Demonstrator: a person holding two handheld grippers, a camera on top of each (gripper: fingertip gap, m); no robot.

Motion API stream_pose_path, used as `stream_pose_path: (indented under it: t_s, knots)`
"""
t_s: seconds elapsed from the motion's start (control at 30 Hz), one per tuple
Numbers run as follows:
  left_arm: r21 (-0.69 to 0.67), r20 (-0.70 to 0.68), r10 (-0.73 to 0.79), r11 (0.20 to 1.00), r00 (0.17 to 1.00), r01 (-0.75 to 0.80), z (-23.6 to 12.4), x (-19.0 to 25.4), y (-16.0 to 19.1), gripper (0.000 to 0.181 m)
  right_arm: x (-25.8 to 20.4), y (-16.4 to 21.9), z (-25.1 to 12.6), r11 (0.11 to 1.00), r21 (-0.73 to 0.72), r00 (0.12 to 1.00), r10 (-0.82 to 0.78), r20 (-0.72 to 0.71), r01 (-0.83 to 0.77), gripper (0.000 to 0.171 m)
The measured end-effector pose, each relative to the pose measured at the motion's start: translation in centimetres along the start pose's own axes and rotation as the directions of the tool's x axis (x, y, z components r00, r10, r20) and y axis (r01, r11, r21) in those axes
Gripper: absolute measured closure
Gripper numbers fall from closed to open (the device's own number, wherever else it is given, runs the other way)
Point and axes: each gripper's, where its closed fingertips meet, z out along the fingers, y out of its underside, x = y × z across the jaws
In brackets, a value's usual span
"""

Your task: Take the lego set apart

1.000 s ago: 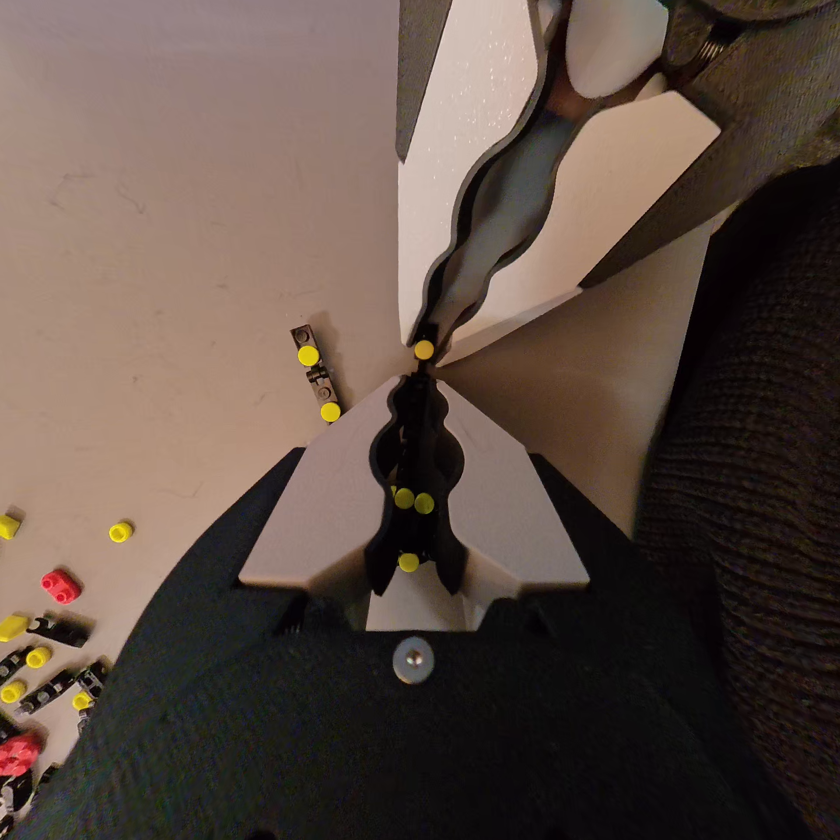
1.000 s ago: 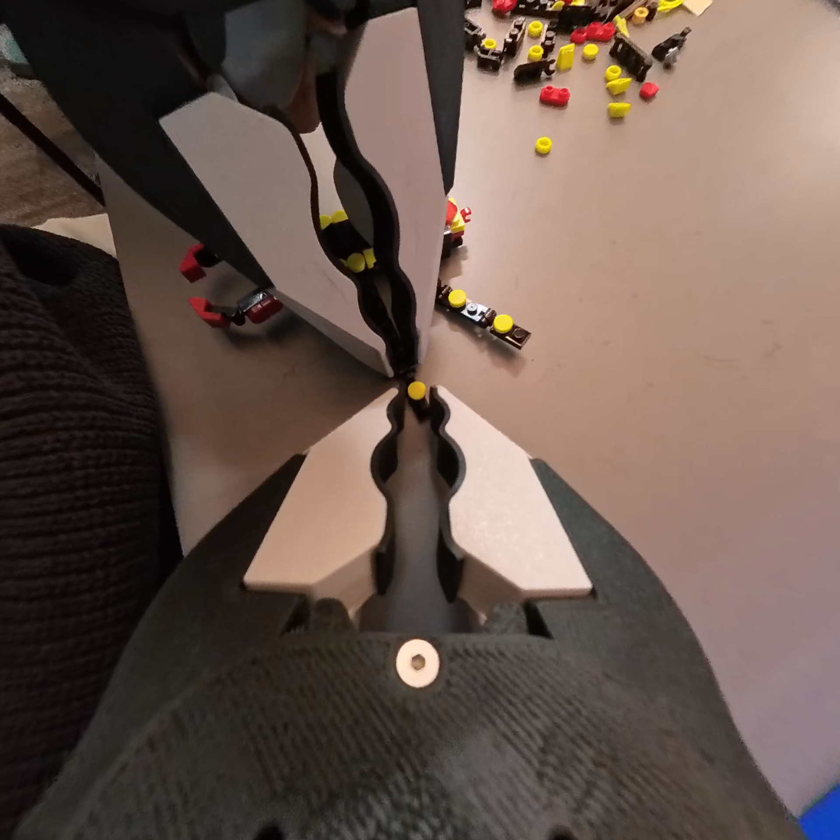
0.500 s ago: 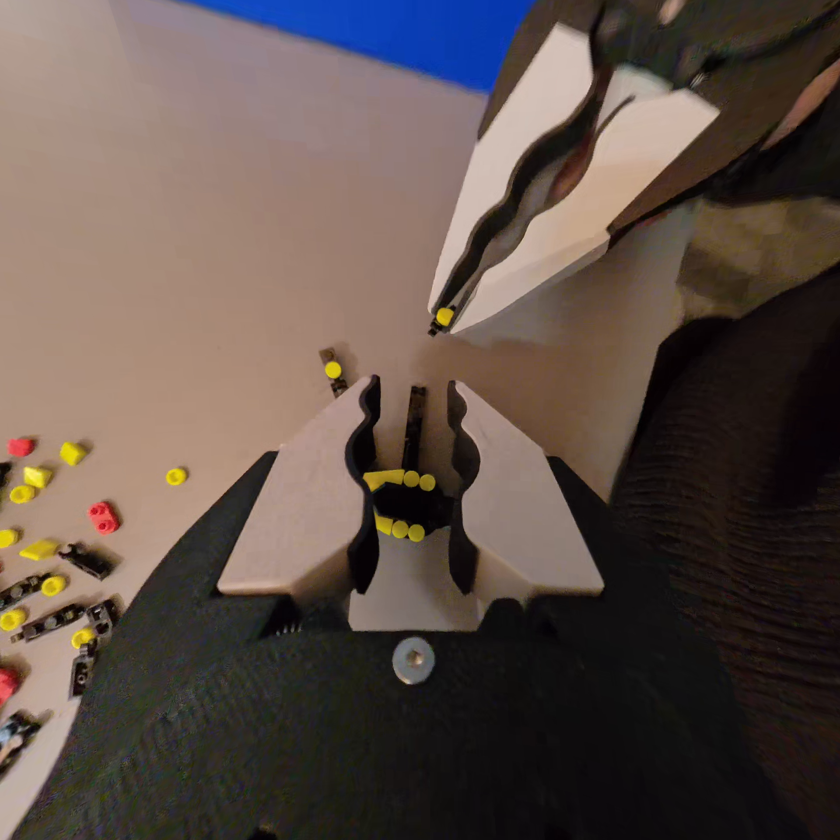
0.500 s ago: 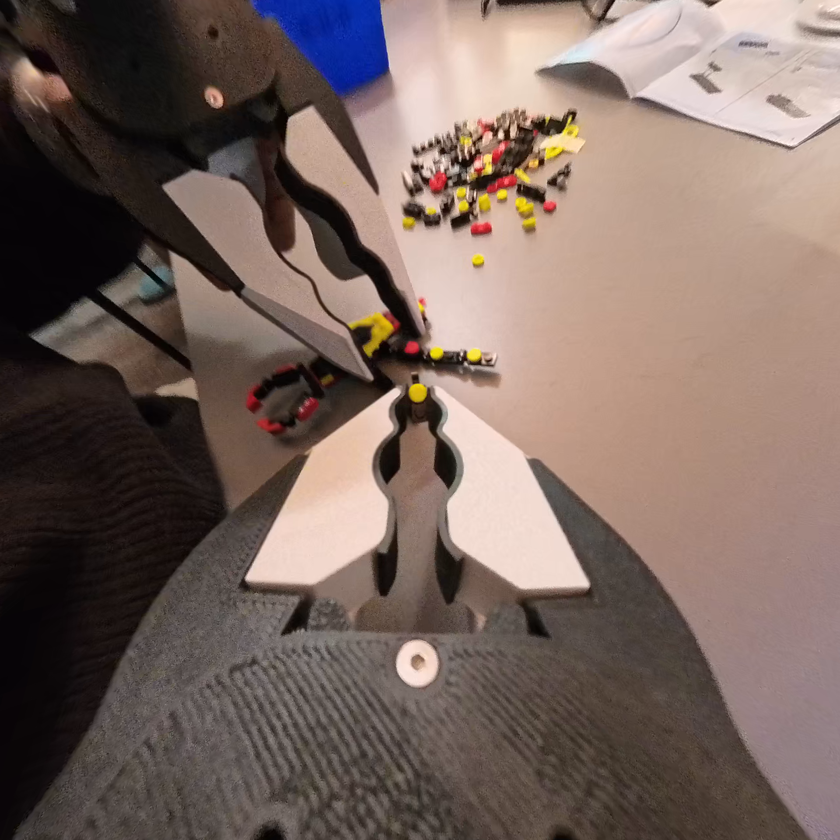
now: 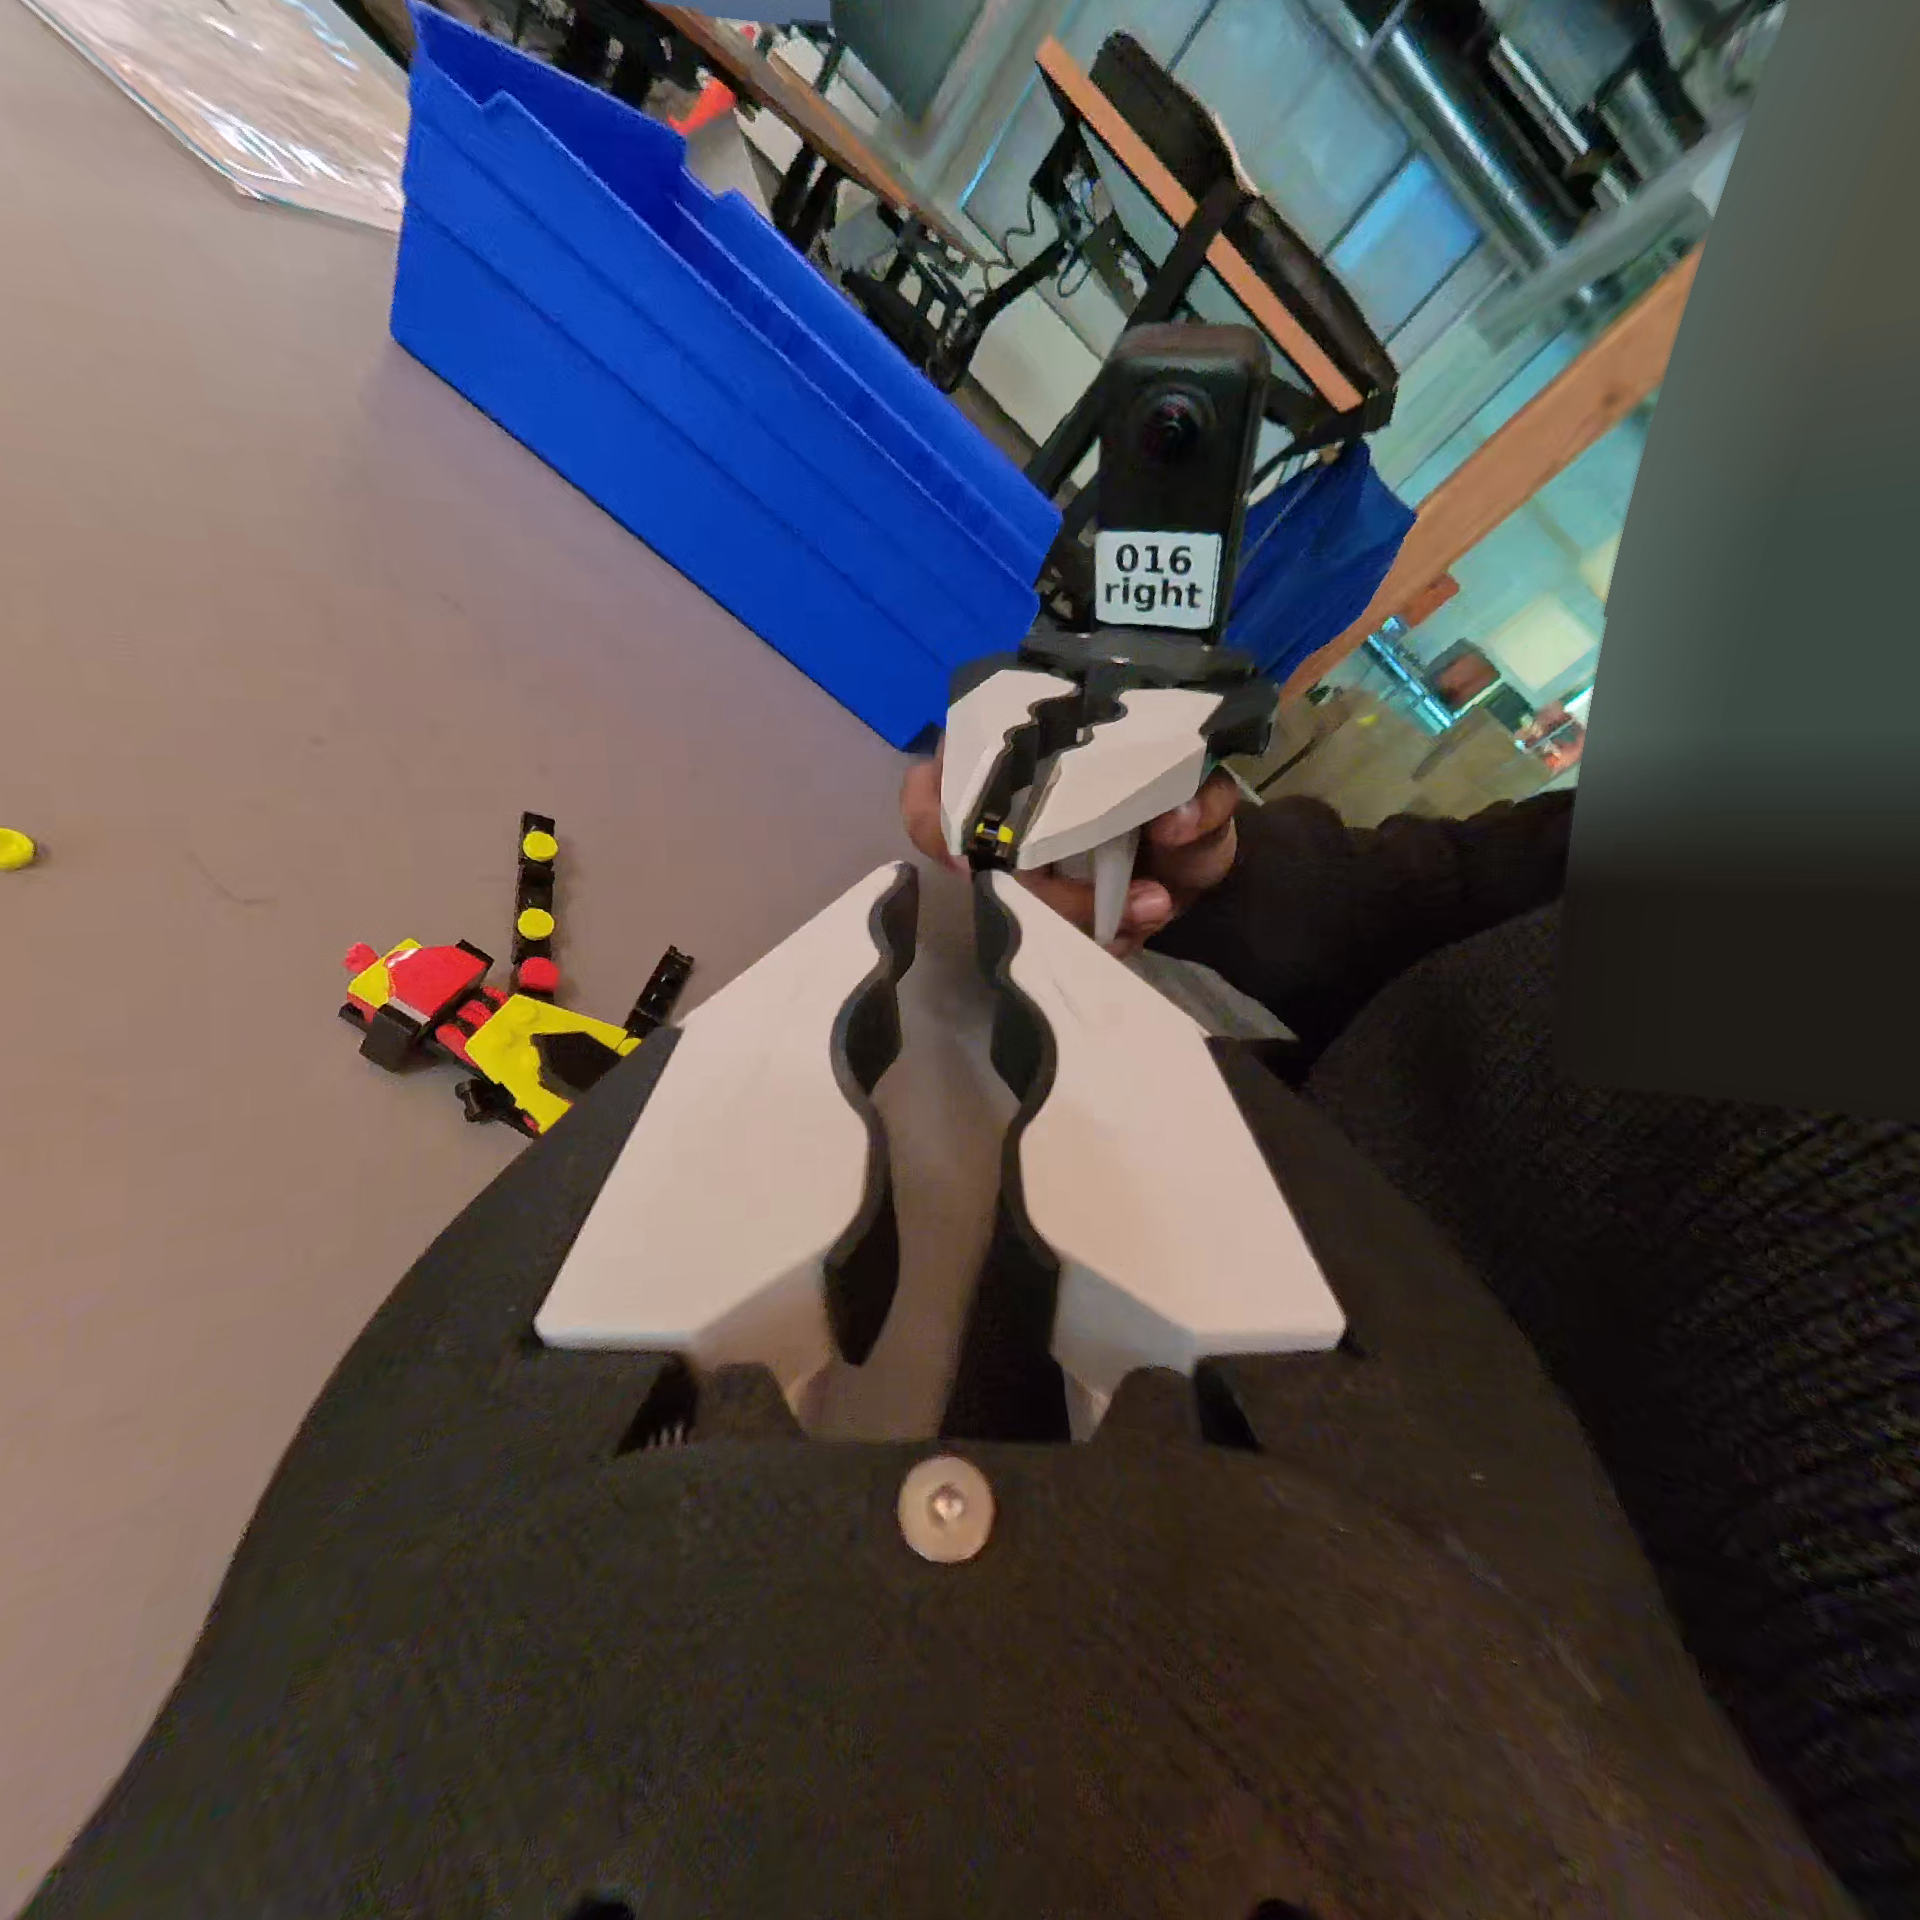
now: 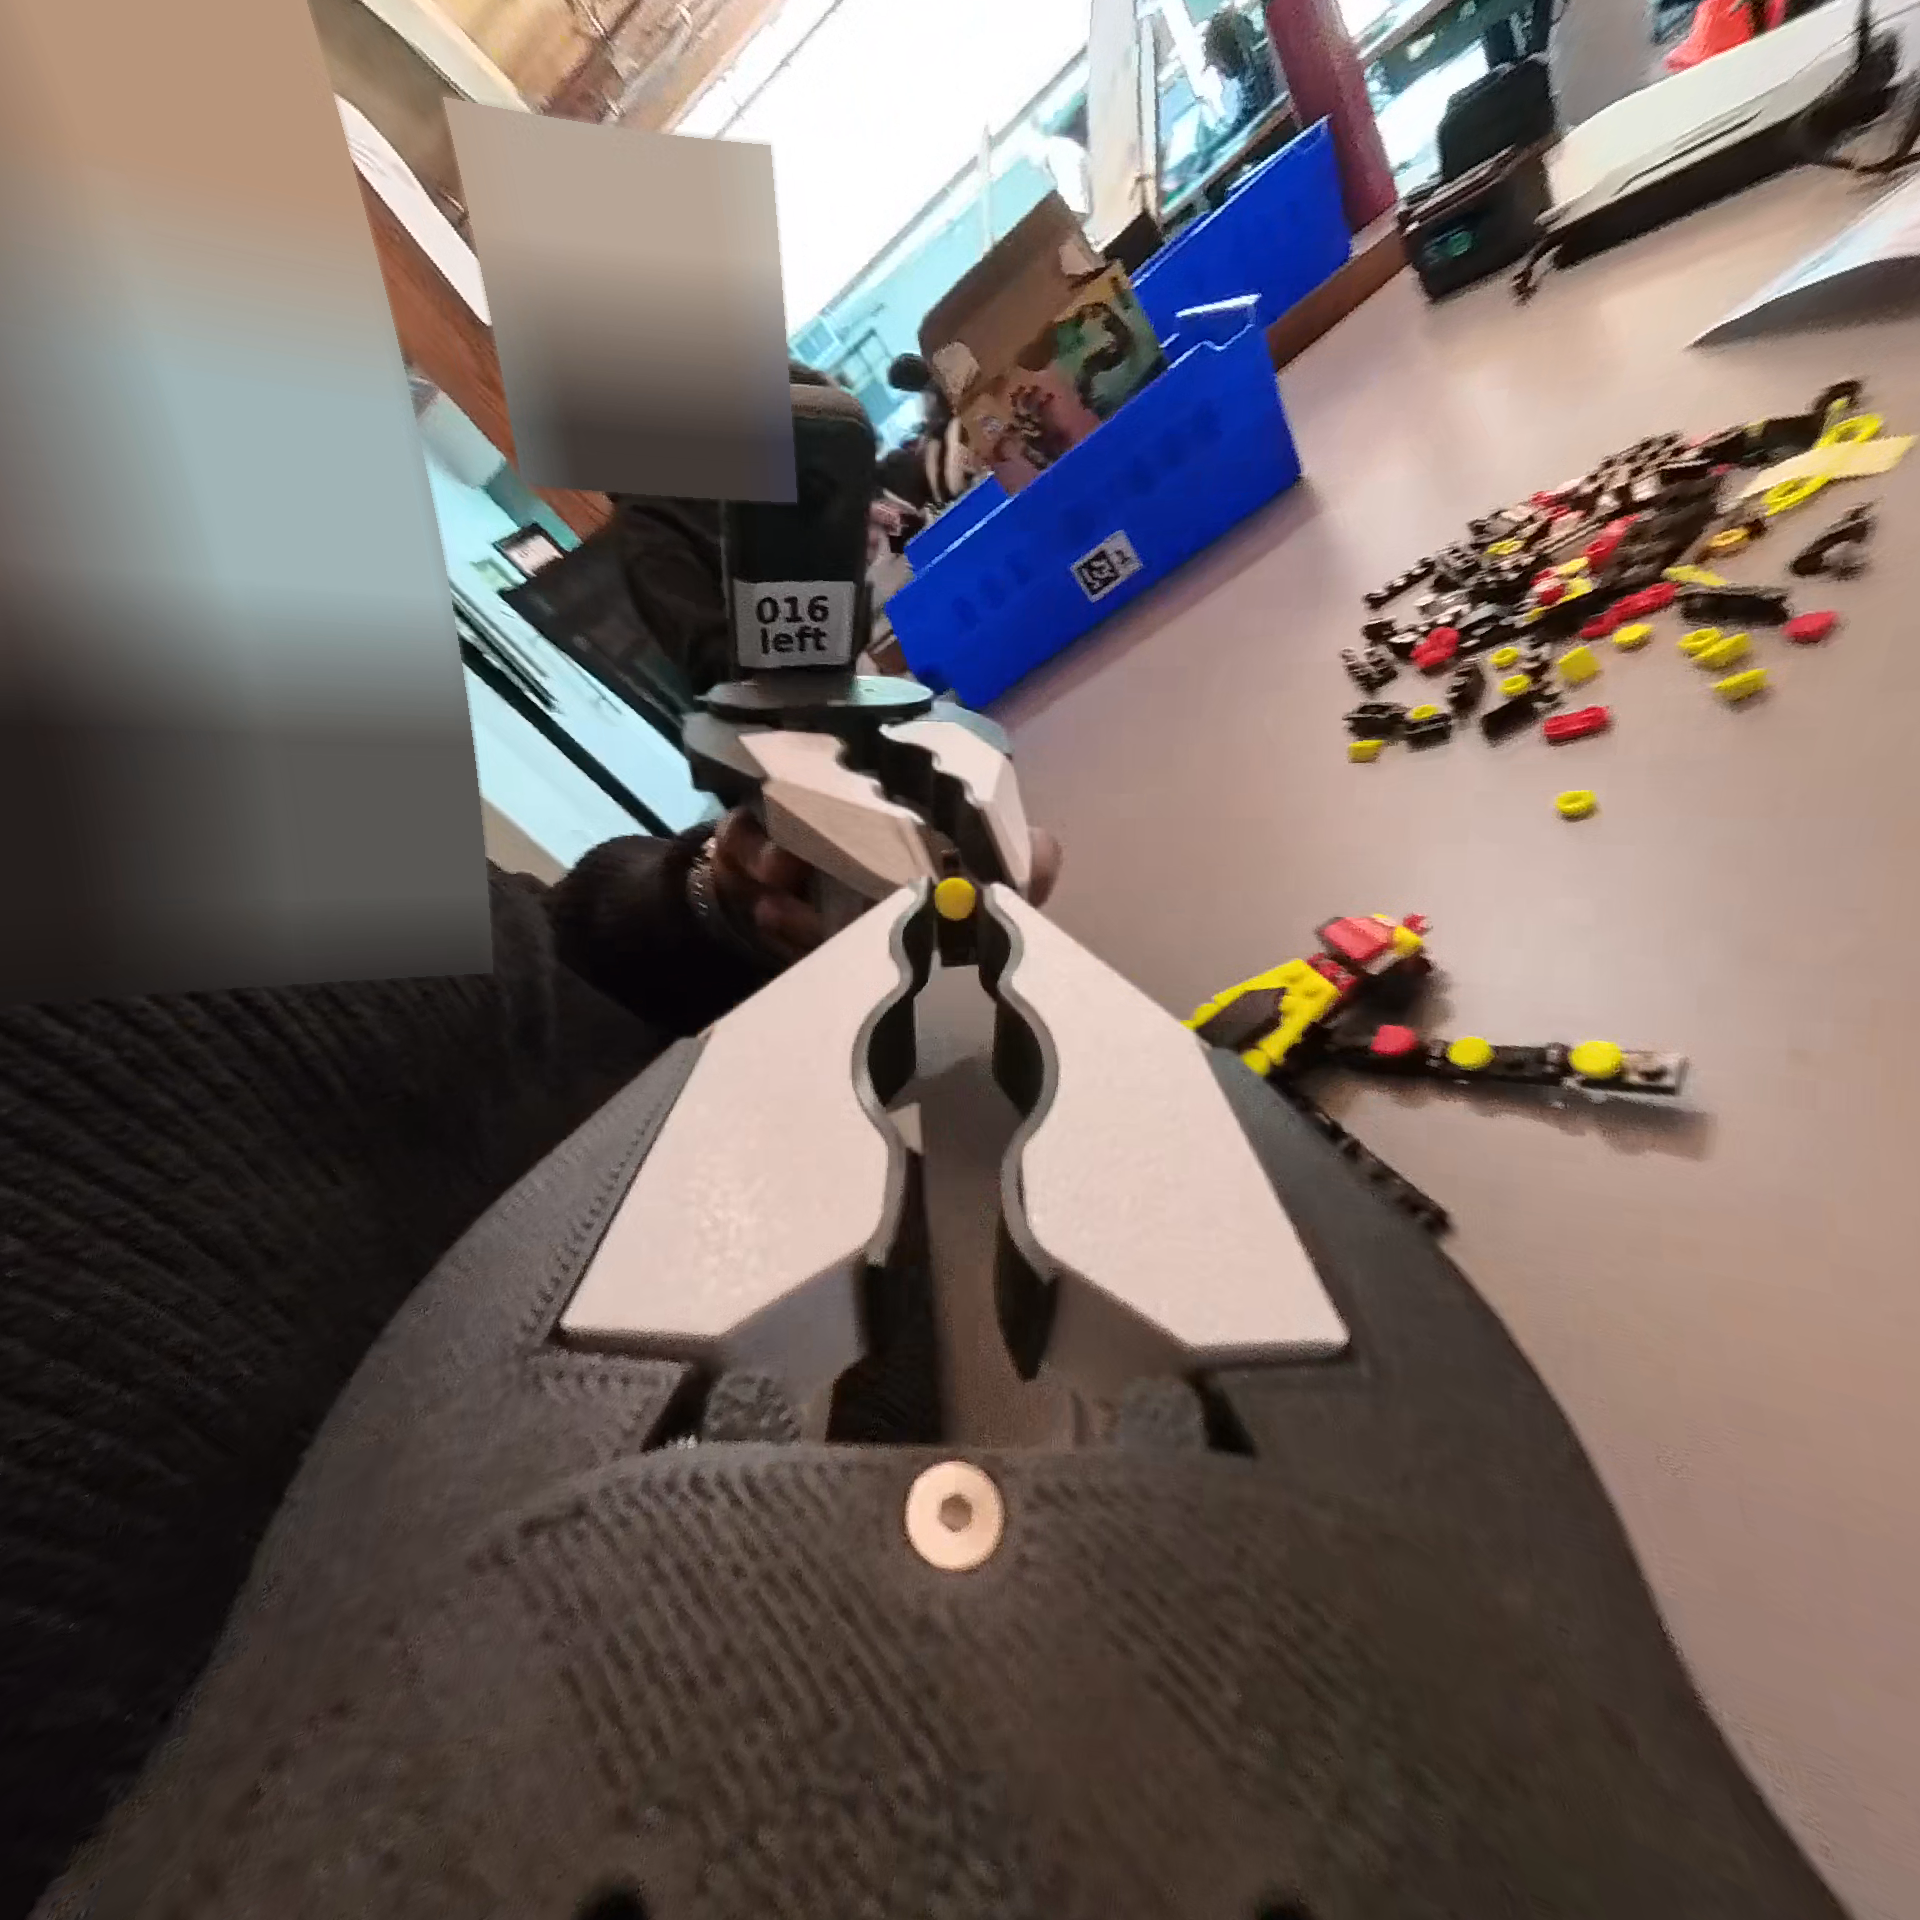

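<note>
My right gripper (image 6: pixel 951 906) is shut on a small black piece with a yellow stud (image 6: pixel 953 900). It also shows in the left wrist view (image 5: pixel 992 836), held by a hand just beyond my left fingertips. My left gripper (image 5: pixel 940 883) is slightly open and empty, raised above the table. The rest of the lego set, a red, yellow and black build (image 5: pixel 468 1018), lies on the table to the left of it and shows in the right wrist view (image 6: pixel 1320 987). A black strip with yellow studs (image 5: pixel 535 894) lies against it (image 6: pixel 1507 1060).
A pile of loose black, red and yellow pieces (image 6: pixel 1610 603) lies farther out on the grey table (image 5: pixel 260 520). A single yellow round piece (image 6: pixel 1576 802) lies apart from it. A blue bin (image 5: pixel 675 343) stands at the table's far side. A person's dark sleeve is close by. My left and right fingertips are right by each other.
My left gripper opened and let go of the build, which now lies on the table. Both grippers rose and drew apart. The right gripper still holds the small studded piece.
</note>
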Motion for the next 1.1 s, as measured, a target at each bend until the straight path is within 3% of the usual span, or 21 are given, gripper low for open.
stream_pose_path:
  t_s: [0.1,0.63,1.1]
  knots:
    - [0.007,-0.051,-0.019,1.0,0.999,0.019,-0.1,0.4,-0.1,0.181,-0.2,0.2,0.2,1.0,-0.014,1.0,-0.003,0.014,0.003,0.165]
    - [0.035,-0.208,-0.102,0.993,0.973,0.112,-0.3,1.7,-0.2,0.173,-0.7,0.9,-0.3,0.997,-0.05,0.994,0.065,0.082,-0.061,0.165]
    - [0.004,-0.233,-0.102,0.994,0.967,0.106,-0.4,1.9,0.2,0.18,-1.3,1.3,0.0,0.995,-0.07,0.99,0.075,0.116,-0.068,0.165]
